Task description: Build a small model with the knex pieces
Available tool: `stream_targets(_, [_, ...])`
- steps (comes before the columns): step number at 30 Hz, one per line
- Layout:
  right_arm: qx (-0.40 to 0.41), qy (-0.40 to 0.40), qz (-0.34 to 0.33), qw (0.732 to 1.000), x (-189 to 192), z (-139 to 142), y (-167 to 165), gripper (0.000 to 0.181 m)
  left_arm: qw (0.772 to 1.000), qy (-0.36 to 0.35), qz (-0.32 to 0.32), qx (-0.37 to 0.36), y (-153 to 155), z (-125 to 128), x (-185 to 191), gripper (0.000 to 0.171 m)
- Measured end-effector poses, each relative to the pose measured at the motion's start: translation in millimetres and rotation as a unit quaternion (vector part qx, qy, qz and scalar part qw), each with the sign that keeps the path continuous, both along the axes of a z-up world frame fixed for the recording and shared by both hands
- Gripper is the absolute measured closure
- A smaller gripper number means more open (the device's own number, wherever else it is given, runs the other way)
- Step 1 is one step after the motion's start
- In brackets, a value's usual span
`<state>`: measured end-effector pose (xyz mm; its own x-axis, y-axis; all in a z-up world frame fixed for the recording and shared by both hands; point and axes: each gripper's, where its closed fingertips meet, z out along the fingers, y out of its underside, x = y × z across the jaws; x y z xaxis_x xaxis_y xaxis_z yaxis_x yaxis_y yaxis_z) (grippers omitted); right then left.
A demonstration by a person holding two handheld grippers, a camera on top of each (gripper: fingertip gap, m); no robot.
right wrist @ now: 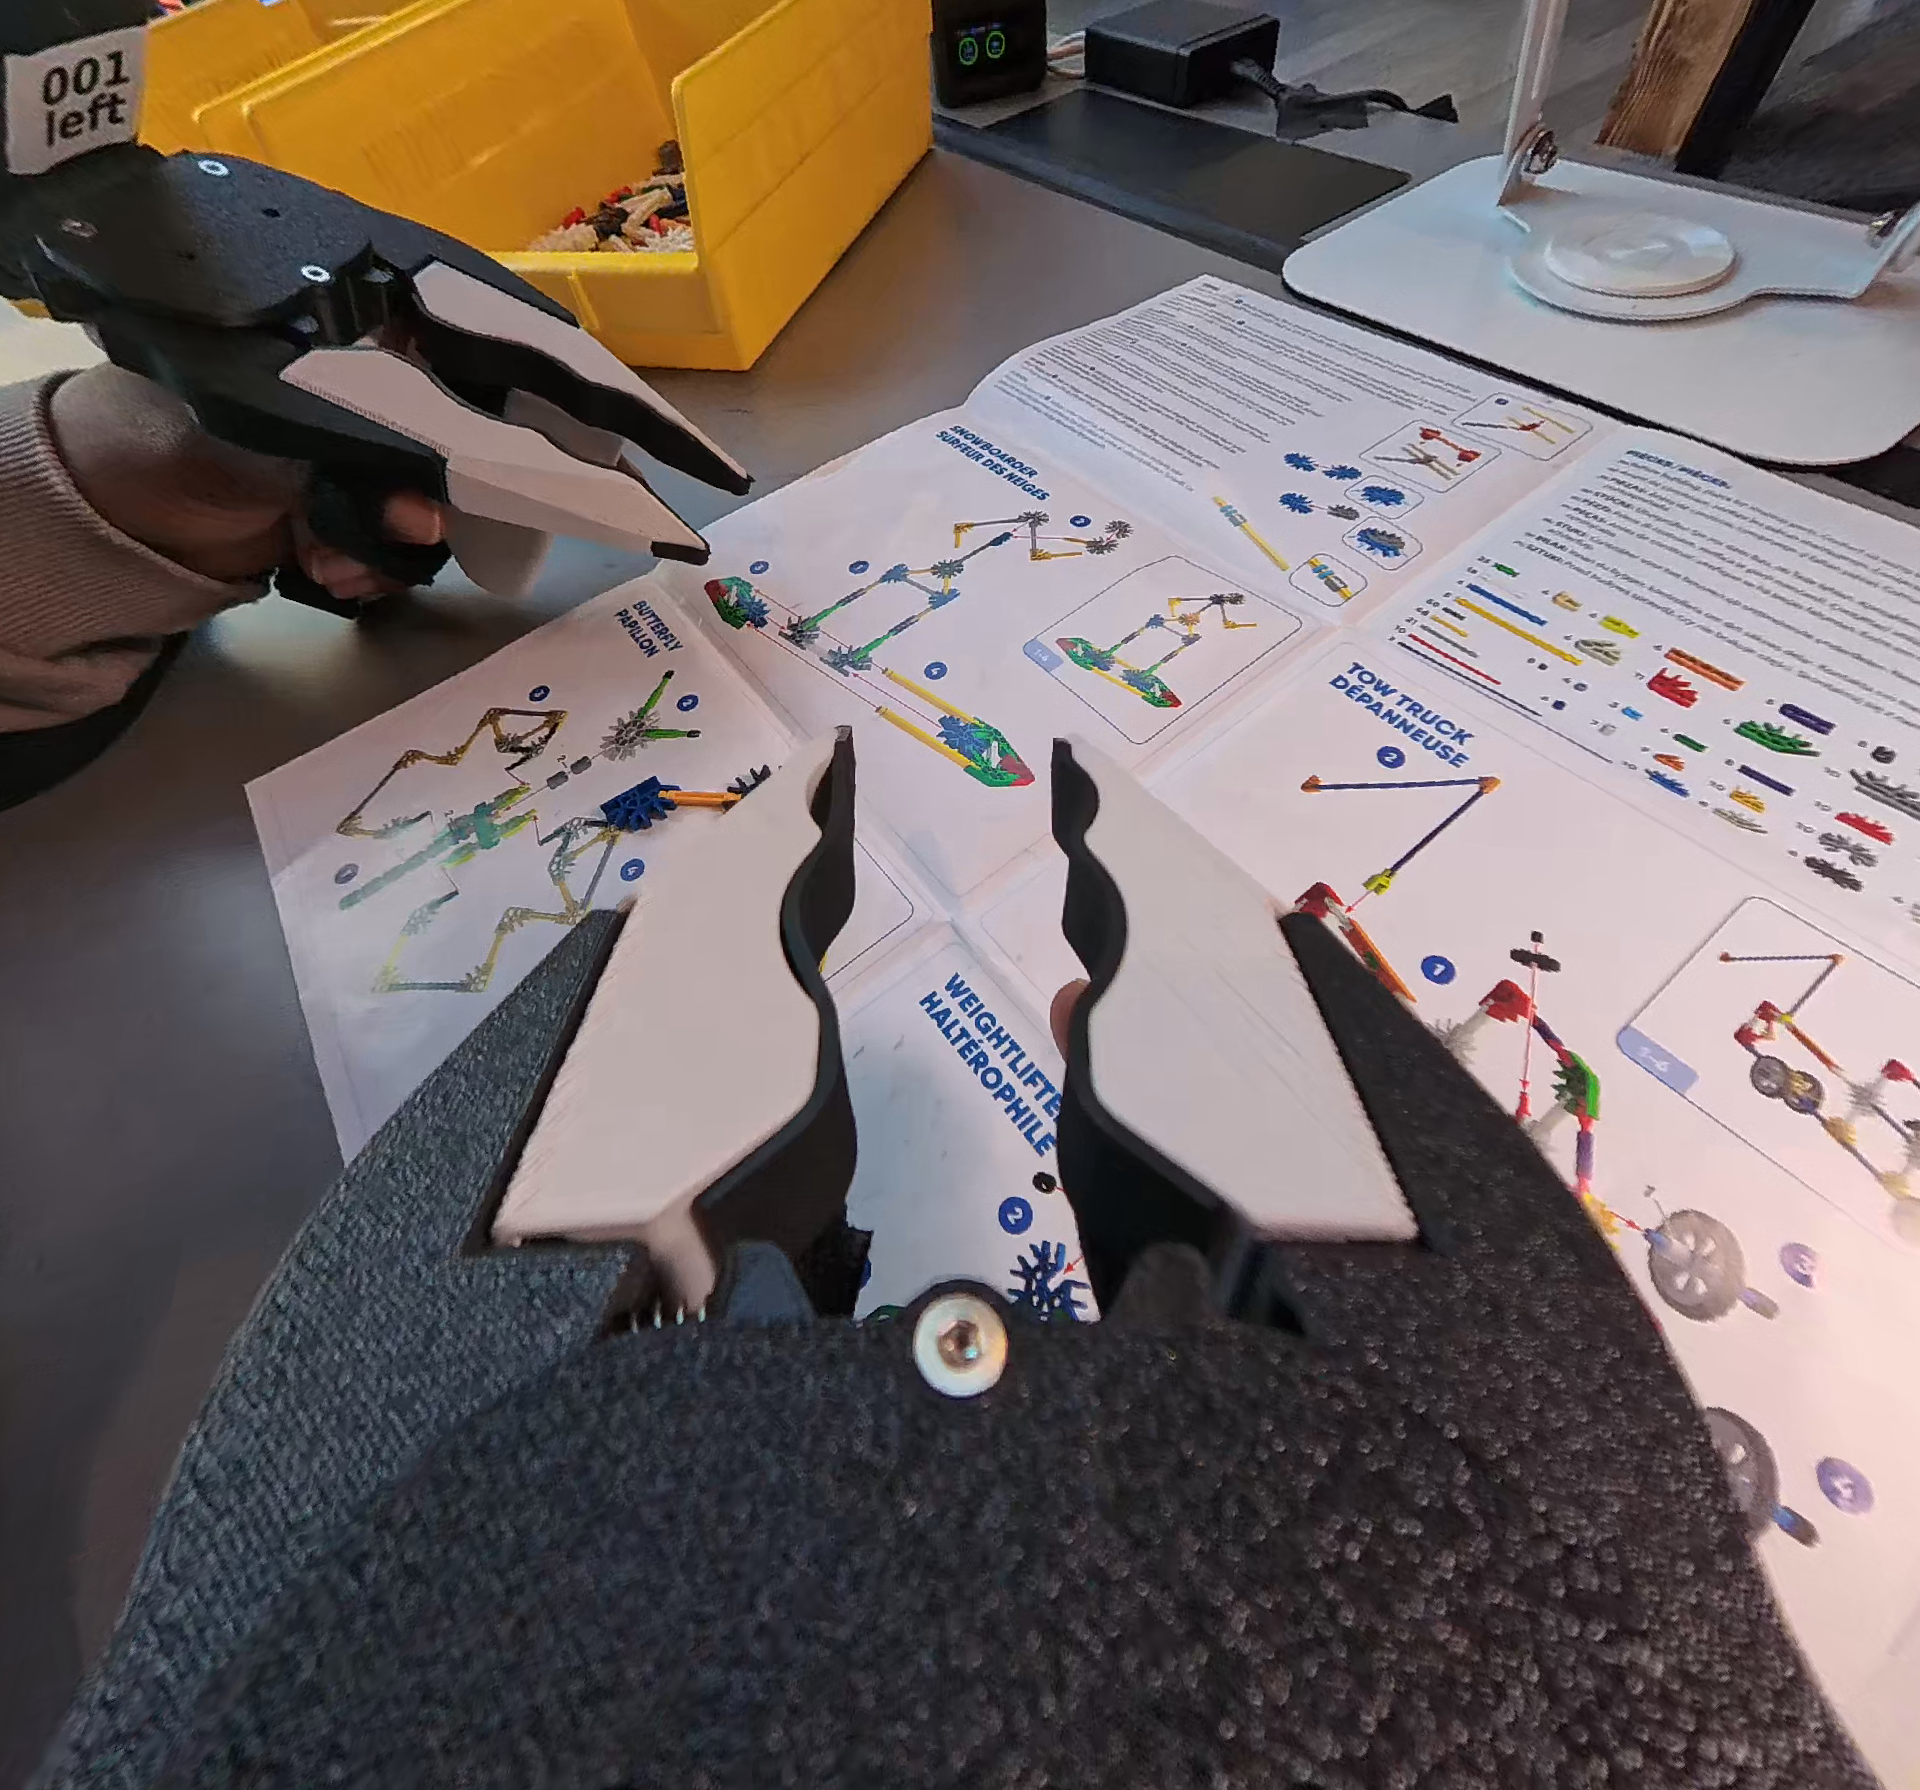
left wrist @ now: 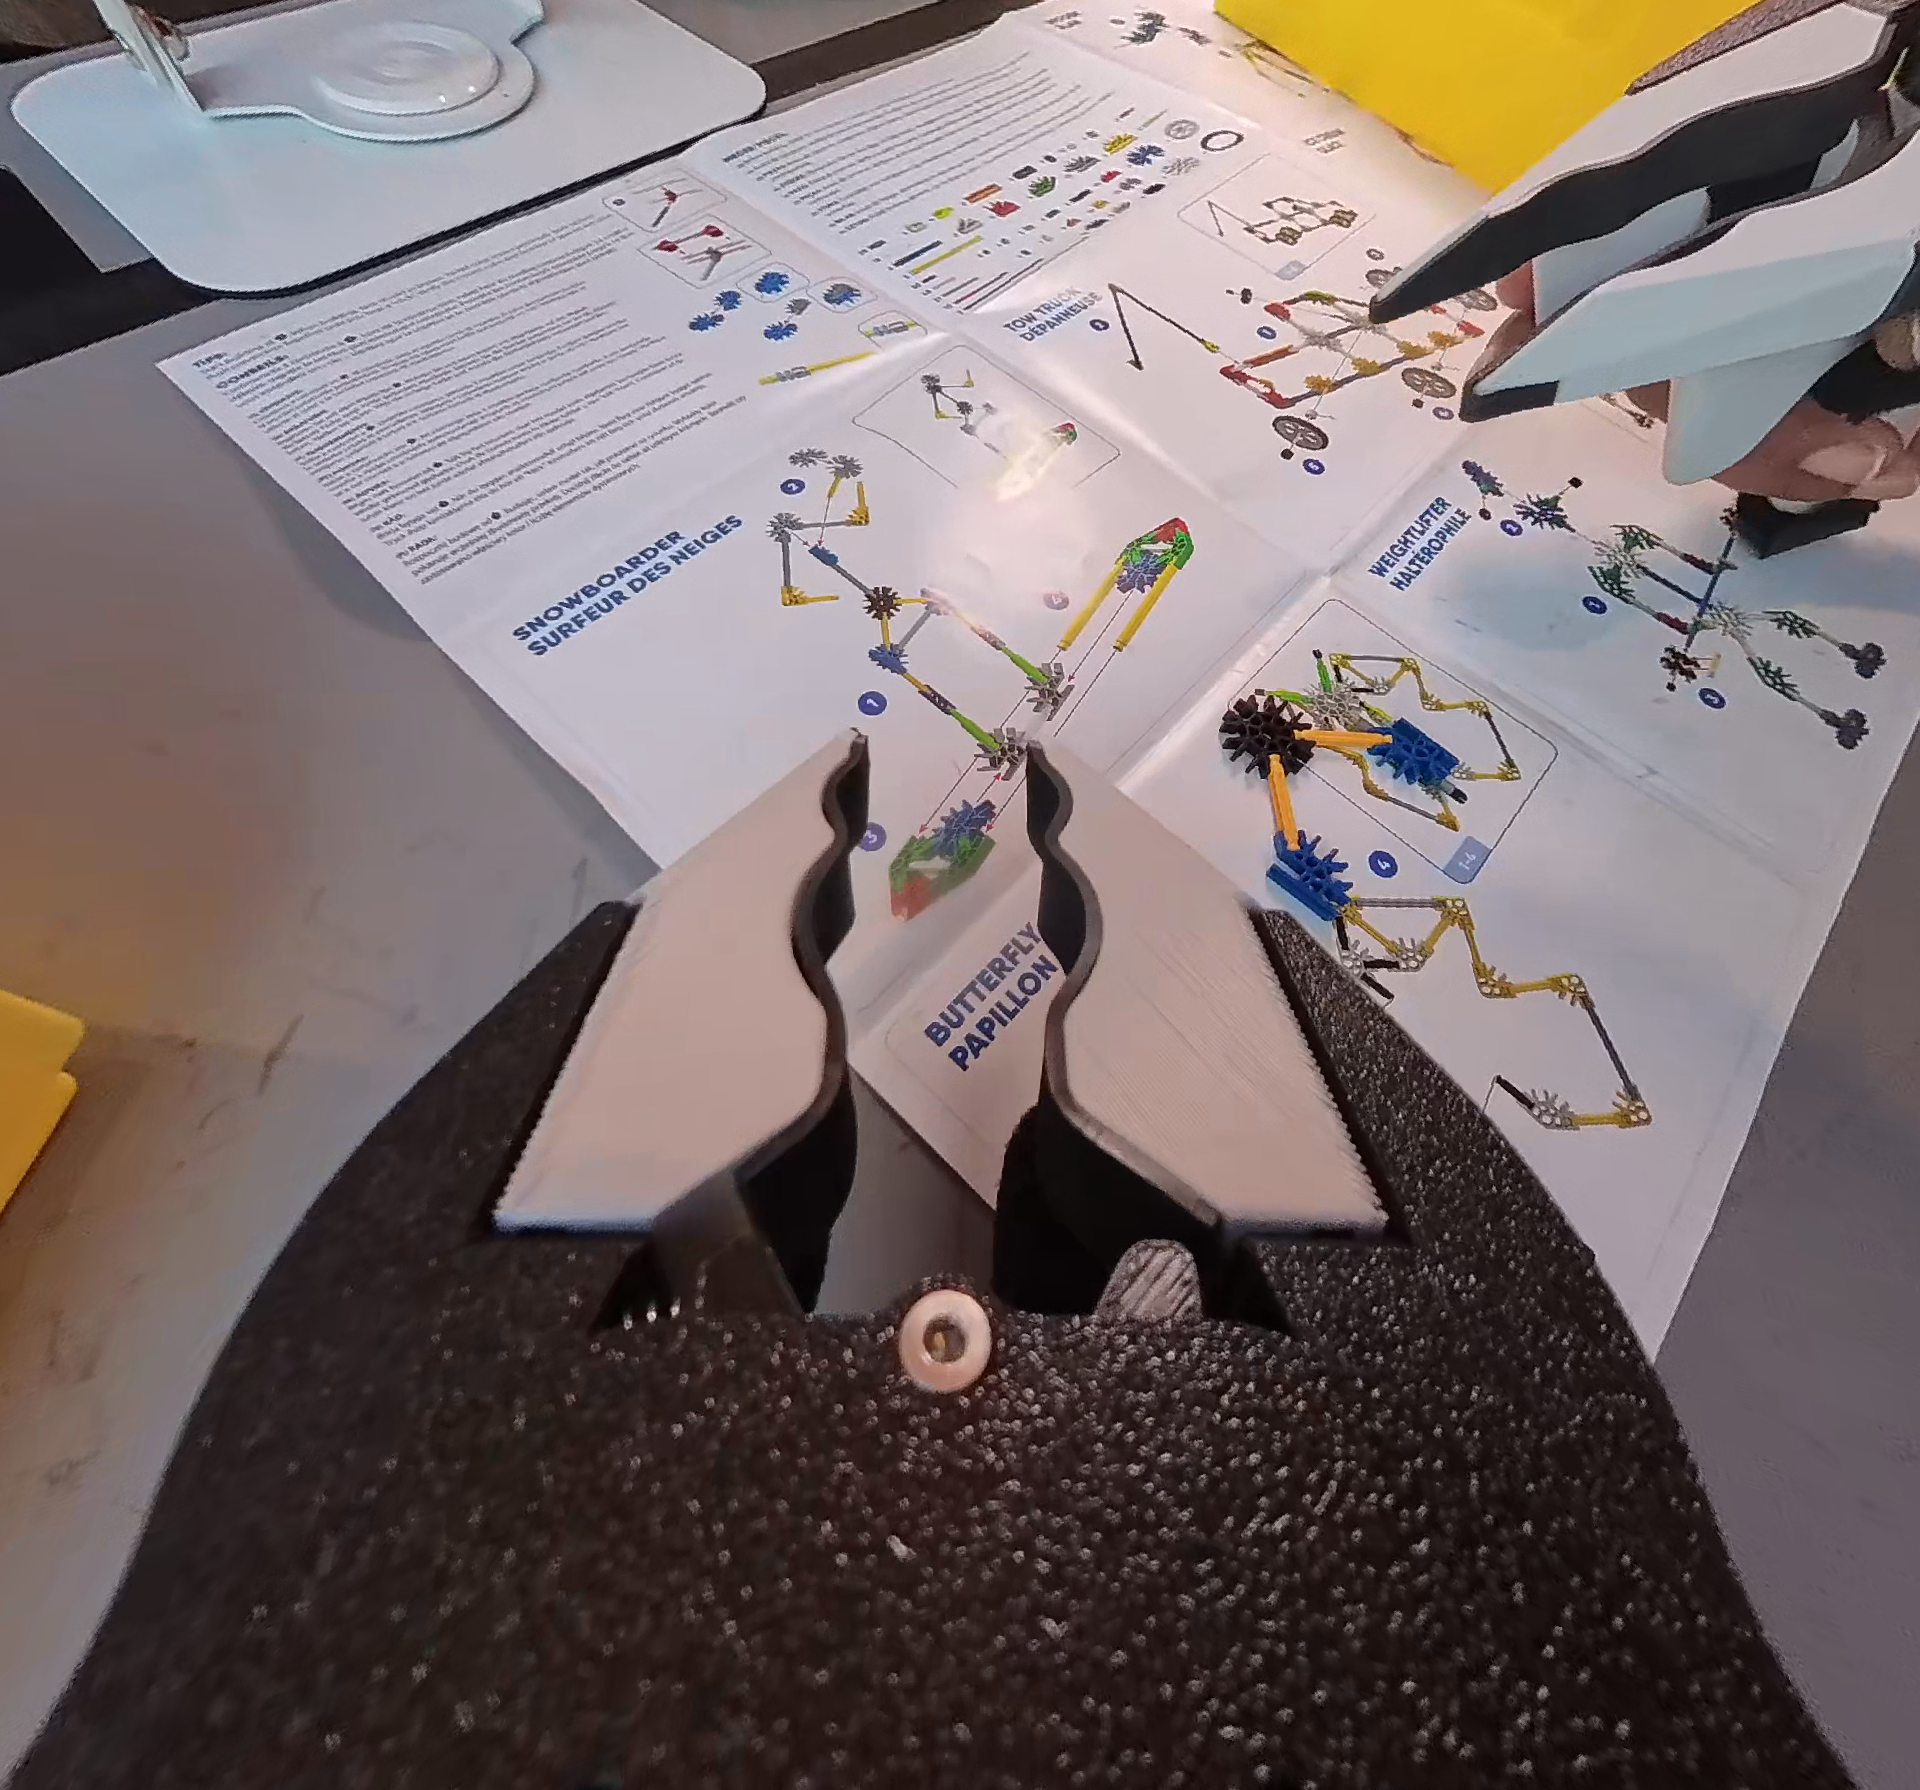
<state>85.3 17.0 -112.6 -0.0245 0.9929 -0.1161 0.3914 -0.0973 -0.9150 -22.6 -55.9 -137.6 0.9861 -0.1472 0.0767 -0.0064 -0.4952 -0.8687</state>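
Left wrist view shows the left gripper (left wrist: pixel 945 753) with jaws parted and empty above an unfolded instruction sheet (left wrist: pixel 665 535) on the grey worktop (left wrist: pixel 260 753), with a small real toy piece (left wrist: pixel 1340 753) lying on the sheet. Only the right wrist view looks into the yellow bin (right wrist: pixel 790 182), which holds loose toy parts (right wrist: pixel 623 218). The right gripper (right wrist: pixel 951 753) also hangs open, empty.

A folded-out instruction sheet (left wrist: pixel 1039 514) lies under the fingertips; a small assembly of blue, yellow and black construction pieces (left wrist: pixel 1320 784) rests just right of them; yellow bins (right wrist: pixel 644 130) stand beyond.
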Motion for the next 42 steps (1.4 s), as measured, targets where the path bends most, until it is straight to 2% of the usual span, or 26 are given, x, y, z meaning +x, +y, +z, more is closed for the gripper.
stream_targets(19, [0.003,-0.014,0.009,1.000,0,-6,-4,0.149,0.999,0.023,-0.033,-0.001,-2,-2,13,0.158])
stream_targets(31, [0.009,-0.021,0.010,1.000,-1,-9,-5,0.149,1.000,0.029,-0.004,0.002,-1,-1,3,0.159])
stream_targets(38, [0.011,-0.040,0.011,0.999,-2,-15,-6,0.149,0.998,0.008,0.013,-0.055,27,-11,-4,0.170])
stream_targets(42, [0.016,-0.036,0.012,0.999,-2,-14,-7,0.149,0.995,0.031,0.023,-0.093,34,-31,-11,0.171])
